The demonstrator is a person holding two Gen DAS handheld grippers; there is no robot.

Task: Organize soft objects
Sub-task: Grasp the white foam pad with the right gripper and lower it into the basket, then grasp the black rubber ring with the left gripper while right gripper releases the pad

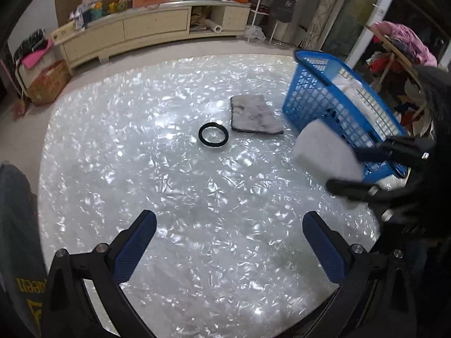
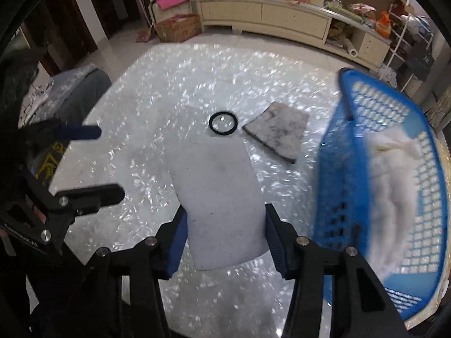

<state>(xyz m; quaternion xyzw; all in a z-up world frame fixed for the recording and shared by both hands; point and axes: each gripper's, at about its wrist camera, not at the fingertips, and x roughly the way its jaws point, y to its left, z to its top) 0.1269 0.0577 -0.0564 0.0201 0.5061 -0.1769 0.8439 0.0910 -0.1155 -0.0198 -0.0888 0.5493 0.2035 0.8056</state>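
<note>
My right gripper (image 2: 225, 219) is shut on a white sponge block (image 2: 220, 197) and holds it above the table, just left of the blue basket (image 2: 335, 186). In the left wrist view the same sponge (image 1: 324, 152) shows in front of the basket (image 1: 310, 98). White soft cloth (image 2: 394, 186) lies inside the basket. A grey stained cloth pad (image 2: 279, 129) lies flat on the table, also in the left wrist view (image 1: 253, 115). My left gripper (image 1: 229, 225) is open and empty above the table's near side.
A black ring (image 1: 212, 135) lies on the shiny round table (image 1: 141, 169), left of the grey pad. A long cream cabinet (image 1: 141, 28) with clutter stands behind. A cardboard box (image 1: 48, 84) sits on the floor at left.
</note>
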